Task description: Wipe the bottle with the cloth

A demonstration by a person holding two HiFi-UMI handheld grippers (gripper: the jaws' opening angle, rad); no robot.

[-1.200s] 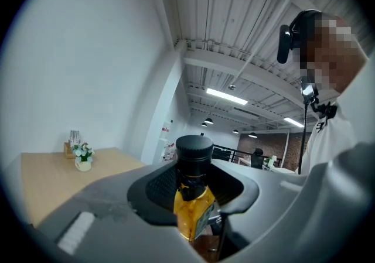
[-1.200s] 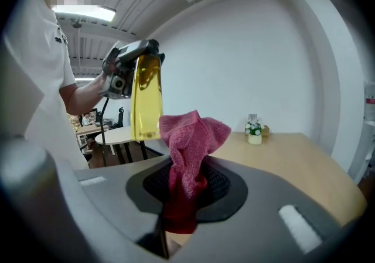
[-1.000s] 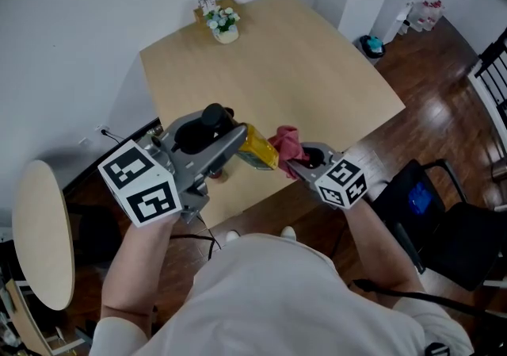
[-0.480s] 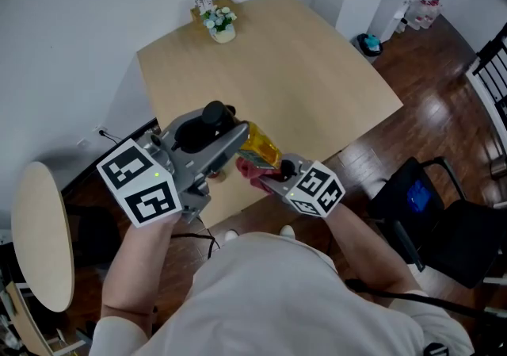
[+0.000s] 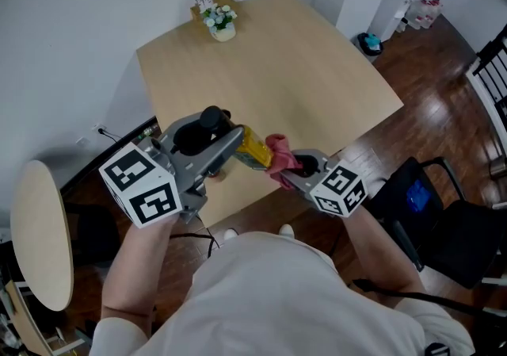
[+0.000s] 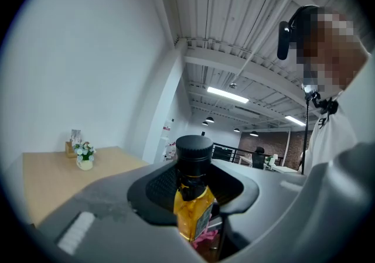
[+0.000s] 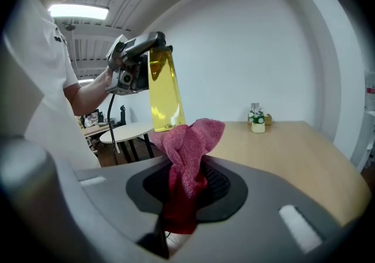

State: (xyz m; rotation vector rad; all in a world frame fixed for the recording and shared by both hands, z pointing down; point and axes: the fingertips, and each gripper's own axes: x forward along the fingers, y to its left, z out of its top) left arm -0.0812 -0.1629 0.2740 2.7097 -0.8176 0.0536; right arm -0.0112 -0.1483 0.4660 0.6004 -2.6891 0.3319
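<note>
Left gripper [image 5: 230,140] has its jaws part open and clamped on the bottle [image 5: 257,150] just below the black cap, holding it in the air over the near edge of the table [image 5: 277,61]. The bottle's long axis runs cap left to base right, with the base pointing at the right gripper [image 5: 291,170]. Cloth [image 5: 279,155] touches that base, bunched and pinched between the right jaws, which are nearly closed.

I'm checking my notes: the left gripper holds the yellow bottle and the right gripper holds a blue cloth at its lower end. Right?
Not quite: the cloth is pink-red, not blue, as the right gripper view shows. The rest holds: left gripper on the yellow bottle, right gripper holding the cloth at its lower end.
</note>
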